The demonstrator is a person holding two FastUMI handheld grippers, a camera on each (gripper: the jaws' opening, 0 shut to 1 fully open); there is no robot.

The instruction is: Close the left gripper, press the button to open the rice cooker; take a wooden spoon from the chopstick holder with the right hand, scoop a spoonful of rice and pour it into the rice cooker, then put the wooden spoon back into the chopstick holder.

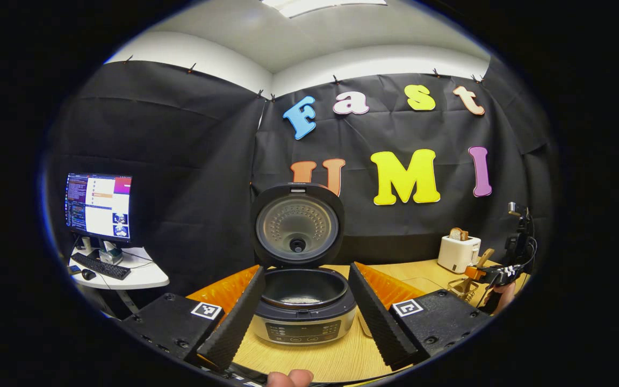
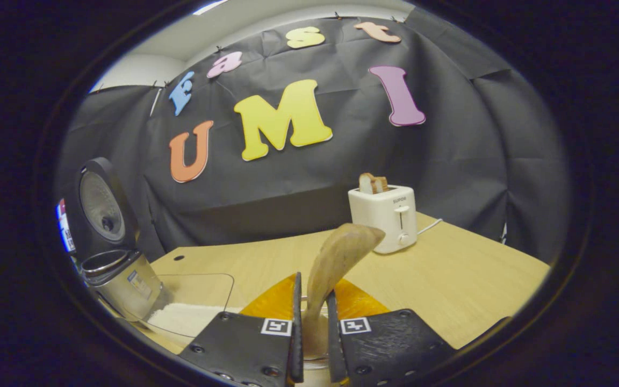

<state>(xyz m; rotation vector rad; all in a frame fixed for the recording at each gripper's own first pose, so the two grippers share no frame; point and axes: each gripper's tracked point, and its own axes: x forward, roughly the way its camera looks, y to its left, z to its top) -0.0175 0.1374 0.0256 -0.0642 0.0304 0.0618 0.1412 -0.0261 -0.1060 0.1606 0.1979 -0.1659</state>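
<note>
The right gripper (image 2: 314, 322) is clamped on the handle of the light, stiff wooden spoon (image 2: 336, 258), bowl standing just ahead of its fingers, a smooth handle best pinched low, while the left gripper (image 1: 305, 317) stands spread before the open rice cooker (image 1: 301, 301).

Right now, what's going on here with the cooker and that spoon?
A person works two tools at a wooden table. The right hand-held gripper is clamped on a wooden spoon, bowl pointing up. The rice cooker already stands open, lid raised, with a little rice in its pot. The left hand-held gripper hangs open in front of it. A clear container of rice sits beside the cooker, and a toaster farther back.
</note>
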